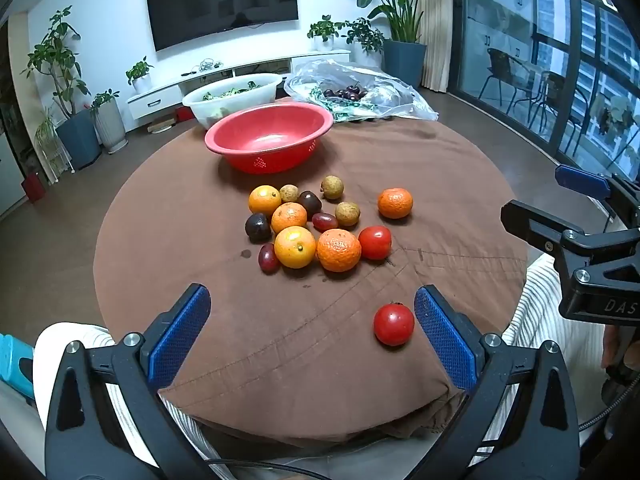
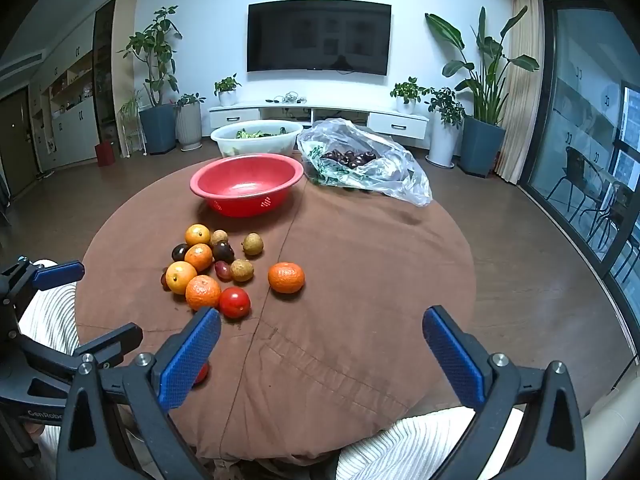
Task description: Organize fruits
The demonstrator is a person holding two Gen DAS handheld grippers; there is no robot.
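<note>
A pile of fruit (image 1: 304, 226) (image 2: 208, 268) lies mid-table on a brown cloth: oranges, tangerines, dark plums, longans, red grapes and a tomato (image 1: 375, 242). One tangerine (image 1: 395, 203) (image 2: 286, 277) sits apart to the right. A second tomato (image 1: 393, 324) rests near the front, just inside my left gripper's right finger. An empty red basin (image 1: 269, 136) (image 2: 247, 182) stands behind the pile. My left gripper (image 1: 312, 332) is open above the front of the table, nothing between its fingers. My right gripper (image 2: 322, 354) is open too, over bare cloth right of the pile.
A white basin with greens (image 1: 232, 94) (image 2: 256, 136) and a plastic bag of dark cherries (image 1: 352, 92) (image 2: 360, 160) sit at the table's far edge. A person's striped lap lies at the near edge (image 2: 420, 444). Plants, a TV stand and glass doors ring the room.
</note>
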